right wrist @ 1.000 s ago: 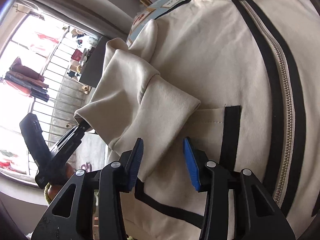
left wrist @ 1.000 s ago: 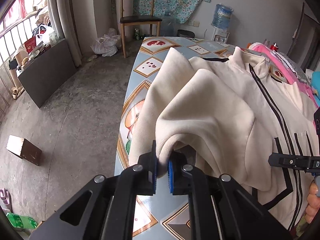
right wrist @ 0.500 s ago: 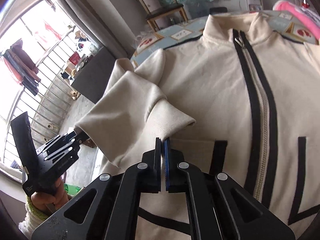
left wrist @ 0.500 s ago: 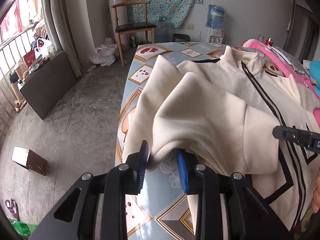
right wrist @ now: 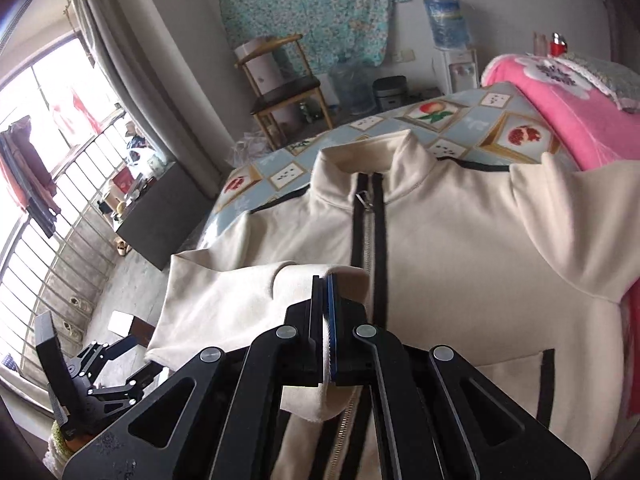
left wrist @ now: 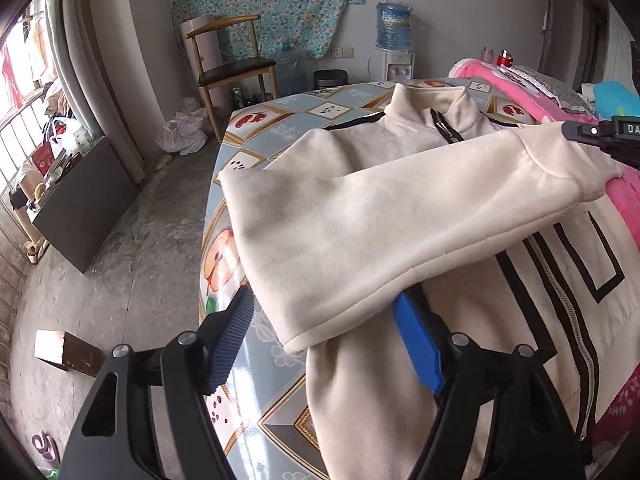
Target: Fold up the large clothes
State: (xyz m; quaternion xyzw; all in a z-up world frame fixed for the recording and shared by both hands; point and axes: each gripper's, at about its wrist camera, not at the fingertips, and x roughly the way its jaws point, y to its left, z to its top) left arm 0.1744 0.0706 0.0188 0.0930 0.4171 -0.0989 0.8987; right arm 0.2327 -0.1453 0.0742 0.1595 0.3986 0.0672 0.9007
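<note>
- Cream fleece zip-up jacket with black trim (left wrist: 472,152) lying front-up on the glossy blue fruit-patterned tabletop (left wrist: 280,120), collar toward the far end of that tabletop, where the wooden chair with a dark seat (left wrist: 236,68) stands on the floor beyond.
- Cream sleeve with a ribbed cuff (left wrist: 380,224), bunched in a hump at the near edge of the jacket a second ago, now stretched across the jacket front, over the black-edged zip (right wrist: 370,240).
- Left gripper (left wrist: 320,344): earlier pinched on the sleeve fold, now opening, blue pads well apart; fold of the sleeve hanging between the jaws, neither pad pressing on it.
- Right gripper (right wrist: 326,320): open a second ago, now fully closed on the cuff end of the sleeve, cream cloth showing between the pads.
- Same gripper raised above the jacket front, sleeve hanging lifted from it.
- Pink blanket (right wrist: 560,112) beside the jacket, on the side away from the window, unchanged.
</note>
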